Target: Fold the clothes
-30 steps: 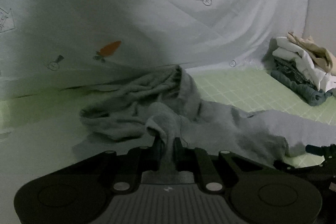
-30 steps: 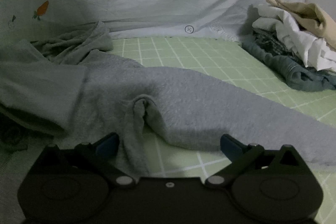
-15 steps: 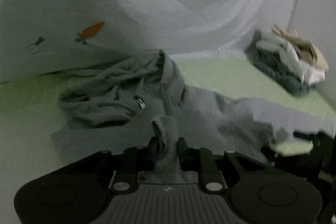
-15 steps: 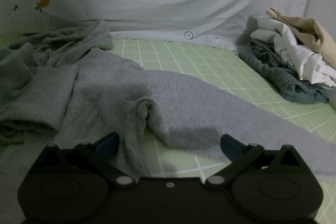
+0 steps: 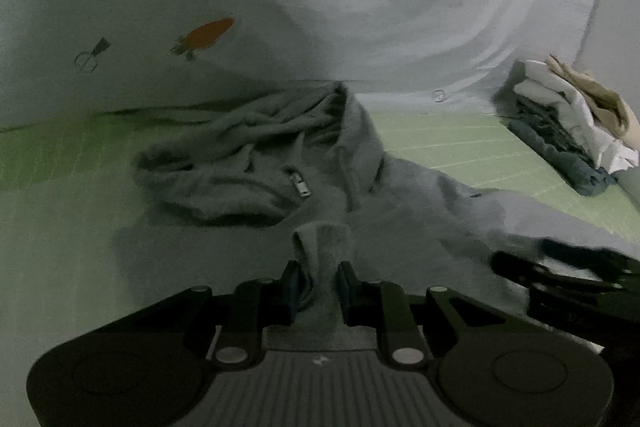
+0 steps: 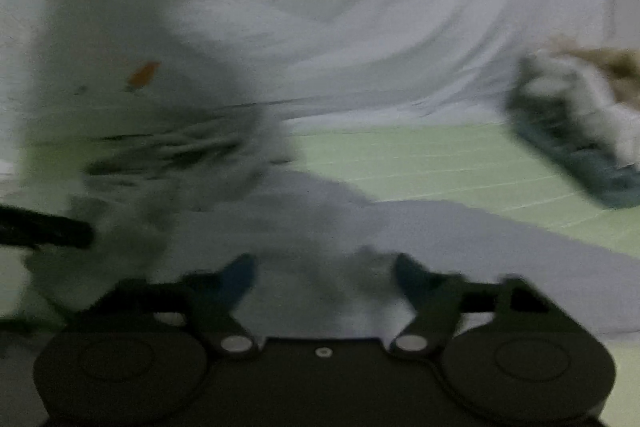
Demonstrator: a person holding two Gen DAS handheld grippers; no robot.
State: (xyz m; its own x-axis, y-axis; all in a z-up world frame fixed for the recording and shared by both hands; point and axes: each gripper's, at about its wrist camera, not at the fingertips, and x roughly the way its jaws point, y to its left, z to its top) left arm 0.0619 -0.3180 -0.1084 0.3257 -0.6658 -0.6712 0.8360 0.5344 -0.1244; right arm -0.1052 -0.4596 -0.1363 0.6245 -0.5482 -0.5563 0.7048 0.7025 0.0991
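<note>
Two tools work one grey hoodie (image 5: 360,187). The left tool (image 5: 318,285) is clenched on a bunched fold of the hoodie's fabric that rises between its pads. Ahead of it the hood and zipper pull (image 5: 301,186) lie crumpled on the green gridded mat (image 5: 448,143); to its right the right tool (image 5: 560,267) shows as a dark blur over the spread cloth. In the blurred right wrist view, the right tool (image 6: 324,273) is closing, with grey cloth between its jaws; whether the pads press on it cannot be told. Far ahead to the right sits a pile of folded clothes (image 5: 568,123). Behind everything hangs a white sheet (image 5: 320,7) printed with carrots.
</note>
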